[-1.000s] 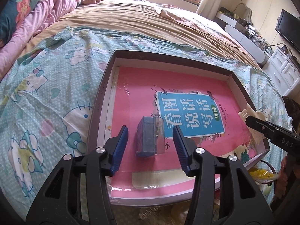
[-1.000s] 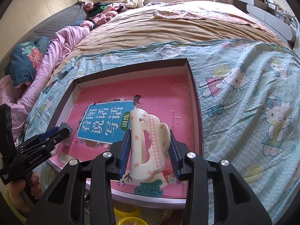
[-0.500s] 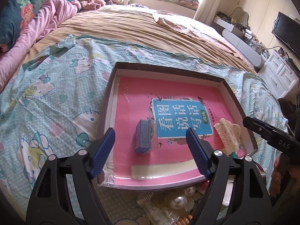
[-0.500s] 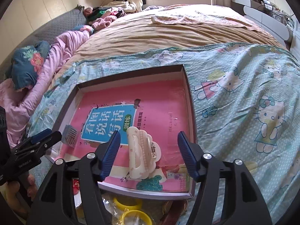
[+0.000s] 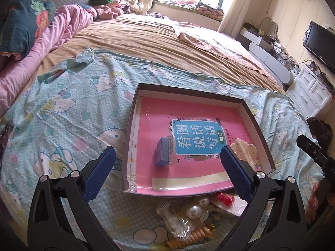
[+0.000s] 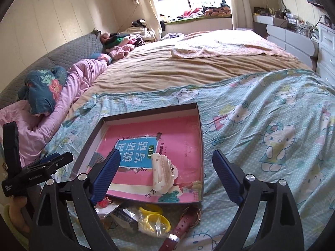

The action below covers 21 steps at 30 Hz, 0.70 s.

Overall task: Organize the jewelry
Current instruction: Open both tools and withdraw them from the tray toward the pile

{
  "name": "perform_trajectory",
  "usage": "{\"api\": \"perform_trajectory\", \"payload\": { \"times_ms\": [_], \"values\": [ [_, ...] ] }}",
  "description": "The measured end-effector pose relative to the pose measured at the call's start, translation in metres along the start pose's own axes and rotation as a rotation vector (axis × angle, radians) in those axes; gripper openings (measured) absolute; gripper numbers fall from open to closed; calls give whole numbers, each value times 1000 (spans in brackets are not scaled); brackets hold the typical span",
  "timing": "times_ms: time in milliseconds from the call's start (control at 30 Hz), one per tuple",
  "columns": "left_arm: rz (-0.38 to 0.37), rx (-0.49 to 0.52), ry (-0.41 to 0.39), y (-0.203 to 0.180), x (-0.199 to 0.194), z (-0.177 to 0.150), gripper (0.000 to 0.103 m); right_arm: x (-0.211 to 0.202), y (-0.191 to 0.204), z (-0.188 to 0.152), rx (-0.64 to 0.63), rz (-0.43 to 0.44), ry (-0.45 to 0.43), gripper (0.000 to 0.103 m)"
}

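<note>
Cream plastic hair claw (image 6: 162,172): lies loose in shallow box (image 6: 200,129), at 5 o'clock on pink book (image 6: 178,133). Likely light, stiff, slick; best pinched across its ribbed flanks. Blue case (image 5: 164,151) at 7 o'clock (probably rigid). Left gripper (image 5: 167,177) and right gripper (image 6: 166,176) both gape wide, empty. Unsorted pile (image 6: 155,219) on bed, 6 o'clock of box.

At six o'clock, the left gripper (image 5: 166,168) hides part of the trinket pile (image 5: 194,217). The watch (image 6: 180,228) runs off the bottom edge.
</note>
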<state>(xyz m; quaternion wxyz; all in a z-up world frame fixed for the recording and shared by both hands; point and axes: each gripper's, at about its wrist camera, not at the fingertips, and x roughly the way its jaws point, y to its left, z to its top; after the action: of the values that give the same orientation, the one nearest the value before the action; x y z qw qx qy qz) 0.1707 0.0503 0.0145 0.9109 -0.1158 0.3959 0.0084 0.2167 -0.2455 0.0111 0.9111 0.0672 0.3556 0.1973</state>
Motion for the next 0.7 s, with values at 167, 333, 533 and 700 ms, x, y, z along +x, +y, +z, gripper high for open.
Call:
{"api": "perform_trajectory", "payload": {
  "times_ms": [167, 333, 533, 700],
  "values": [
    [0, -9, -30, 2, -18, -1, 93, -18, 1, -4, -21, -2, -24, 89],
    [-2, -7, -53, 2, -32, -4, 93, -33, 1, -11, -38, -7, -41, 90],
    [-3, 10, -73, 0, -46, -11, 93, -44, 1, -20, -51, -22, -38, 90],
    [0, 11, -76, 3, -54, -20, 93, -50, -1, -28, -63, -32, -29, 91]
  ]
}}
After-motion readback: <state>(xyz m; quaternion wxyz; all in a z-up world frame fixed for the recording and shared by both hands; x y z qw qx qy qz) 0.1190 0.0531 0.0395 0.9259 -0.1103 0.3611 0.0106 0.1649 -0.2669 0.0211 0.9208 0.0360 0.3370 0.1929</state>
